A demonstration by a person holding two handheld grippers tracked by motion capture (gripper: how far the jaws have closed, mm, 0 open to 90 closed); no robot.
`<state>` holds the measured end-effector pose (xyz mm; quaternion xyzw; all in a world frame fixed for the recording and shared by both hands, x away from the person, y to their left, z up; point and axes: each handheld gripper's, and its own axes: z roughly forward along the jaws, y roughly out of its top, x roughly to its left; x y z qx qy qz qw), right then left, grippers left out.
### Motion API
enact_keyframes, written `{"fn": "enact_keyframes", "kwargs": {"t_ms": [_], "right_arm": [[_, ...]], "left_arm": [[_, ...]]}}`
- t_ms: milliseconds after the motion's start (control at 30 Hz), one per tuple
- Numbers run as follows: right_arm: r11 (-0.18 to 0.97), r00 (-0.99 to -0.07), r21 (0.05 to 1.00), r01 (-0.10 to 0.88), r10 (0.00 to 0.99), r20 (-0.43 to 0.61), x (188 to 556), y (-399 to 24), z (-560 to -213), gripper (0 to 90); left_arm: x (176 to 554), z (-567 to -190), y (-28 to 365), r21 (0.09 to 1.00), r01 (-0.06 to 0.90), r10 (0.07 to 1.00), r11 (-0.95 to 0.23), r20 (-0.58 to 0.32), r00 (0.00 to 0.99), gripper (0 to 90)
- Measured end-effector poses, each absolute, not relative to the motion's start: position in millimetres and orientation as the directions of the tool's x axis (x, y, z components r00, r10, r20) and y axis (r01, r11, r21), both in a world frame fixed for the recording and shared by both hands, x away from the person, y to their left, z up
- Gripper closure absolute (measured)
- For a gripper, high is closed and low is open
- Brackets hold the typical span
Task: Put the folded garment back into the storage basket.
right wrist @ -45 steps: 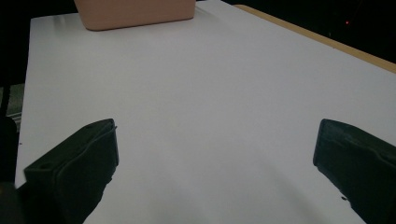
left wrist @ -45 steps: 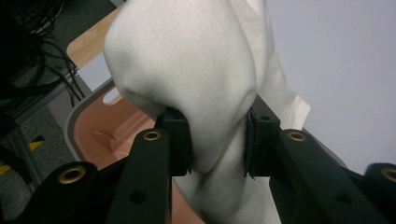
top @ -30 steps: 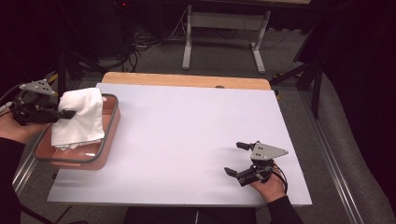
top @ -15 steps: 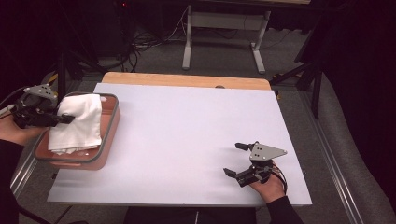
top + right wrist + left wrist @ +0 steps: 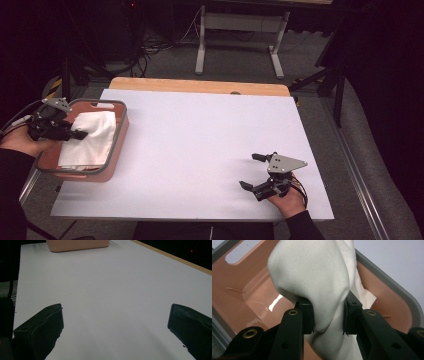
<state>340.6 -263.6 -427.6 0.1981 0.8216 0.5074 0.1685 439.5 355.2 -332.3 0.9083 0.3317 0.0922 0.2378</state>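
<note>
Bin (image 5: 119,145): salmon-pink, grey-rimmed, at the left edge of the white tabletop (image 5: 200,145).
Cloth (image 5: 92,137): white, lying in the bin, bunched where it is gripped.
Left tongs (image 5: 80,134): over the bin, jaws closed on a fold of the cloth (image 5: 322,287), pads pressed into the fabric from both sides.
Right tongs (image 5: 252,171): near the right front of the tabletop, well apart from the bin, jaws spread wide, holding nothing; bare tabletop (image 5: 112,290) between them.
</note>
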Motion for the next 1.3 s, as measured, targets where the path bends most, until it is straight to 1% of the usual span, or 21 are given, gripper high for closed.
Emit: {"fn": "enact_keyframes", "kwargs": {"t_ms": [167, 267, 567, 800, 900, 1033, 1100, 1167, 1300], "right_arm": [[0.406, -0.862, 0.900, 0.157, 0.502, -0.076, 339, -265, -428, 0.3], [0.407, -0.860, 0.900, 0.158, 0.504, -0.076, 338, -265, -428, 0.3], [0.401, -0.856, 0.901, 0.165, 0.512, -0.071, 337, -268, -428, 0.3], [0.401, -0.856, 0.902, 0.160, 0.511, -0.076, 336, -268, -427, 0.3], [0.401, -0.857, 0.902, 0.159, 0.510, -0.076, 336, -268, -427, 0.3], [0.400, -0.858, 0.903, 0.157, 0.509, -0.076, 335, -268, -426, 0.3], [0.400, -0.858, 0.903, 0.157, 0.508, -0.076, 335, -268, -426, 0.3], [0.399, -0.858, 0.904, 0.155, 0.507, -0.077, 335, -268, -426, 0.3], [0.398, -0.859, 0.904, 0.155, 0.506, -0.075, 335, -268, -426, 0.3]], "left_arm": [[447, -340, 355, 0.485, 0.557, 0.640, -0.674, 0.006, 0.769, 67.4], [454, -344, 355, 0.485, 0.577, 0.651, -0.657, -0.021, 0.759, 66.7], [467, -355, 355, 0.454, 0.592, 0.656, -0.666, -0.022, 0.754, 65.1], [477, -363, 357, 0.441, 0.596, 0.663, -0.671, -0.004, 0.749, 62.4], [481, -368, 356, 0.419, 0.602, 0.664, -0.680, 0.004, 0.748, 61.7], [486, -371, 355, 0.418, 0.600, 0.663, -0.682, 0.008, 0.749, 61.4], [486, -371, 354, 0.424, 0.604, 0.671, -0.675, 0.011, 0.741, 59.8], [488, -372, 353, 0.425, 0.607, 0.680, -0.672, 0.029, 0.733, 56.2], [490, -377, 352, 0.422, 0.632, 0.708, -0.650, 0.035, 0.705, 53.7]]}}
